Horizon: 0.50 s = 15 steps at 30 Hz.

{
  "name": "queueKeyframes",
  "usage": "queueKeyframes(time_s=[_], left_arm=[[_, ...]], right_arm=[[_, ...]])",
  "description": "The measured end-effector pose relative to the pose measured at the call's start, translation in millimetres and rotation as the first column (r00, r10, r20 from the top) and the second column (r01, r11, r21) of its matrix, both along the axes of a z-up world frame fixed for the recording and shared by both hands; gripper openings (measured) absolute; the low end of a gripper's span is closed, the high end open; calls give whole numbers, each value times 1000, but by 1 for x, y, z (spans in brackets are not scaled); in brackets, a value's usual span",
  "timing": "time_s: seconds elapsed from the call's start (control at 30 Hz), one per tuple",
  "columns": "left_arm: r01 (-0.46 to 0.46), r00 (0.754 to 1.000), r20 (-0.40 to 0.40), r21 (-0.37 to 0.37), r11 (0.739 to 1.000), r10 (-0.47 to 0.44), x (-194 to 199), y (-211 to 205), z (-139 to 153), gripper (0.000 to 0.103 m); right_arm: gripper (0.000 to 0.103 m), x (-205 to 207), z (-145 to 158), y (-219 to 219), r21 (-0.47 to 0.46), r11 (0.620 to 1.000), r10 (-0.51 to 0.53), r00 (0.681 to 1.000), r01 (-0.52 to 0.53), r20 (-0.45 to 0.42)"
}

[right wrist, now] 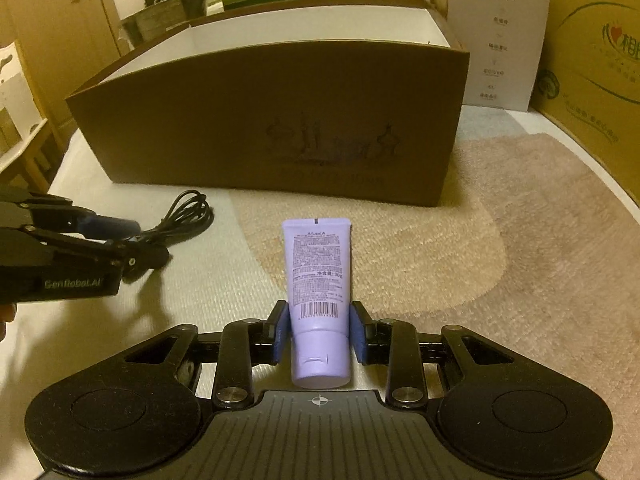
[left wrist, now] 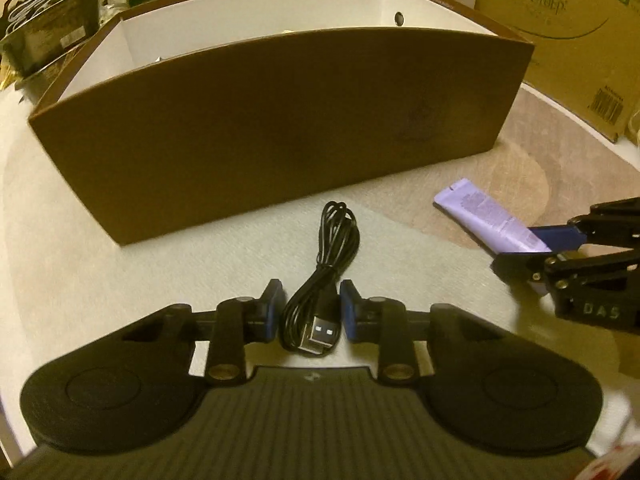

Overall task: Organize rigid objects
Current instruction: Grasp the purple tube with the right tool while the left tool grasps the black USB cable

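The left wrist view shows the left gripper (left wrist: 312,300) low in the frame, its blue pads on either side of a coiled black USB cable (left wrist: 320,280) lying on the mat, near the strands; whether they press the cable I cannot tell. Only this view shows the cable's USB plug facing the camera and a round hole (left wrist: 399,18) in the far white inner wall of the brown box (left wrist: 280,120).

The right wrist view alone shows the printed label and barcode on the purple tube (right wrist: 318,280), which lies at lower centre with its cap toward the camera. The right gripper (right wrist: 319,326) straddles it, pads just beside the tube with slim gaps, so not clamped. The box front here bears a faint figure print.

Counted: one box, one cable, one tube, two grippers.
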State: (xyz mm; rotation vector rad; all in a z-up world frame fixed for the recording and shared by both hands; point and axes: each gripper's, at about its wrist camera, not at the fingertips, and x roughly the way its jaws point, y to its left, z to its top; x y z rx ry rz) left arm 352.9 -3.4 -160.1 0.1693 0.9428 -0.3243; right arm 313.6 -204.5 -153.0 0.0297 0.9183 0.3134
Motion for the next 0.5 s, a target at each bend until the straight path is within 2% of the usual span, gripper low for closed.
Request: queueKeyframes(time_s=[0.3, 0.43, 0.5], left_arm=[[-116, 990, -77, -27, 993, 114, -54, 6, 5, 27], [-120, 987, -109, -54, 991, 114, -68, 5, 6, 27], [-98, 990, -101, -38, 994, 94, -68, 2, 6, 28]], right_arm=[[32, -33, 0, -2, 12, 999, 43, 999, -43, -1], [32, -48, 1, -2, 13, 999, 53, 999, -53, -6], [32, -50, 2, -2, 21, 999, 42, 999, -42, -9]])
